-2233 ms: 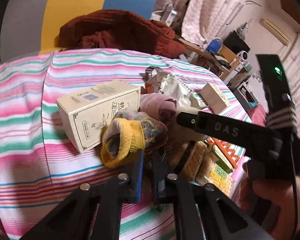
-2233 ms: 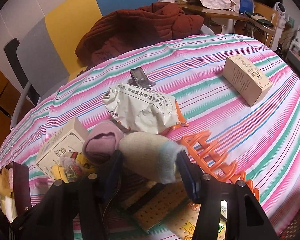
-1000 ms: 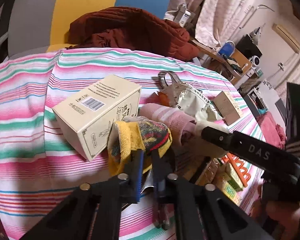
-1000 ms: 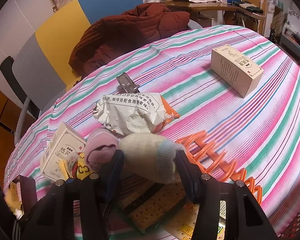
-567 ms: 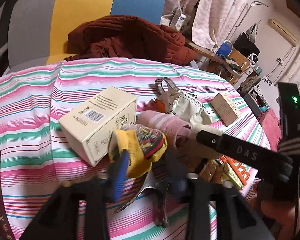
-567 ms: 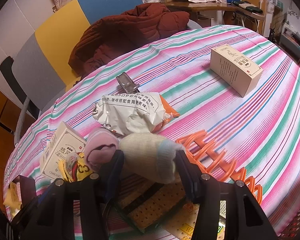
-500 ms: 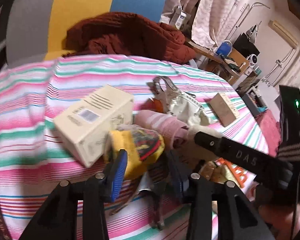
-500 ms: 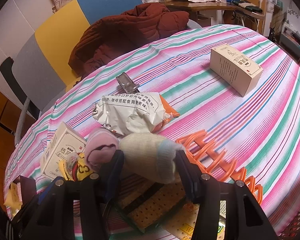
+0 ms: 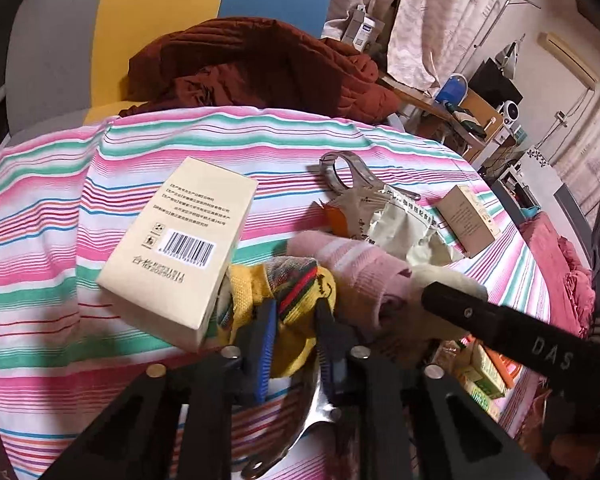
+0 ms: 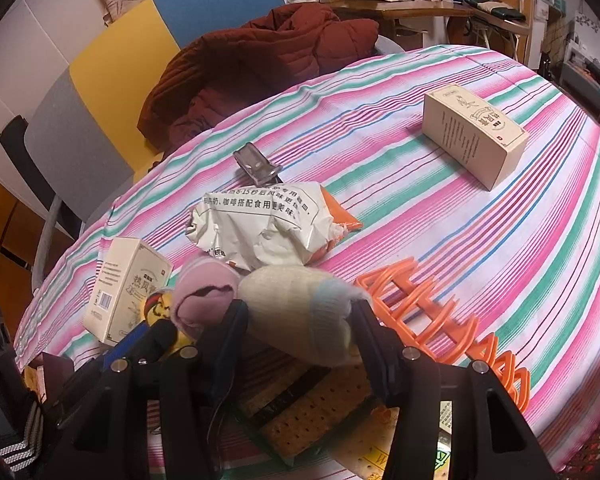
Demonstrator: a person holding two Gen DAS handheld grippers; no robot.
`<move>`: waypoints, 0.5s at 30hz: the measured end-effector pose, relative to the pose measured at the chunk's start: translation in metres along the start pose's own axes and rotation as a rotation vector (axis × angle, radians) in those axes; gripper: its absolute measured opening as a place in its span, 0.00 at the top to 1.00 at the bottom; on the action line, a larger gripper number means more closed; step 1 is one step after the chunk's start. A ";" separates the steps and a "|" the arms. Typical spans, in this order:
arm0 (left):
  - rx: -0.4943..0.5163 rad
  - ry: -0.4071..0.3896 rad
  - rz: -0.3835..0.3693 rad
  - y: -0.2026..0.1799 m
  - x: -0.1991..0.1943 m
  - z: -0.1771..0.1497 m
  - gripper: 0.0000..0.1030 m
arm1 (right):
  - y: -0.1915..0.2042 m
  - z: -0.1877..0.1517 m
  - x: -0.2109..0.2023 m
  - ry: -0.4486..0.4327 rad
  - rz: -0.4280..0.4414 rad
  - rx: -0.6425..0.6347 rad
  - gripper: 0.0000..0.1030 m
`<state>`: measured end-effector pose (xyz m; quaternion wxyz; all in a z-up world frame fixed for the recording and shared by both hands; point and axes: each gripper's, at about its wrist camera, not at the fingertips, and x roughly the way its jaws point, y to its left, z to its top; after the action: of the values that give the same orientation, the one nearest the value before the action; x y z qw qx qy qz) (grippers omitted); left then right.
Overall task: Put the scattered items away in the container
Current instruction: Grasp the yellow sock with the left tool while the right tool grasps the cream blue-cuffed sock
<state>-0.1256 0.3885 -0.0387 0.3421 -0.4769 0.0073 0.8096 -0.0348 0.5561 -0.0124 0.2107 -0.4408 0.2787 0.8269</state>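
The round desk with the striped pink cloth holds an orange plastic basket. Over it, the right tool squeezes a cream rolled sock. The left tool has just closed on a yellow patterned sock beside a cream cardboard box.

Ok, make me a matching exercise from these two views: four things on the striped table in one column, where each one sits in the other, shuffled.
Things:
1. yellow sock
2. cream sock
3. metal clip
4. barcode box

Places:
A. just beyond the snack bag
B. between the right hand-held gripper's fingers
C. pinched by the left hand-held gripper
D. lying beside the yellow sock, barcode up

Pairs: 1-C, 2-B, 3-A, 4-D
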 end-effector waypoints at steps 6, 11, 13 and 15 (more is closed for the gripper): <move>-0.029 -0.032 -0.036 0.005 -0.025 -0.008 0.92 | -0.002 -0.001 -0.002 -0.008 0.005 0.009 0.49; -0.061 -0.067 -0.071 0.016 -0.057 -0.022 0.92 | -0.005 -0.001 -0.006 -0.020 0.037 0.028 0.51; -0.081 -0.077 -0.070 0.024 -0.068 -0.030 0.92 | -0.003 -0.002 -0.008 -0.022 0.044 0.018 0.51; -0.101 -0.080 -0.087 0.032 -0.078 -0.041 0.92 | -0.001 -0.004 -0.010 -0.025 0.064 0.016 0.52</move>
<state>-0.0879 0.3073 -0.0104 0.3522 -0.4607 -0.0680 0.8118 -0.0265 0.5536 -0.0065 0.1913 -0.4196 0.2966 0.8363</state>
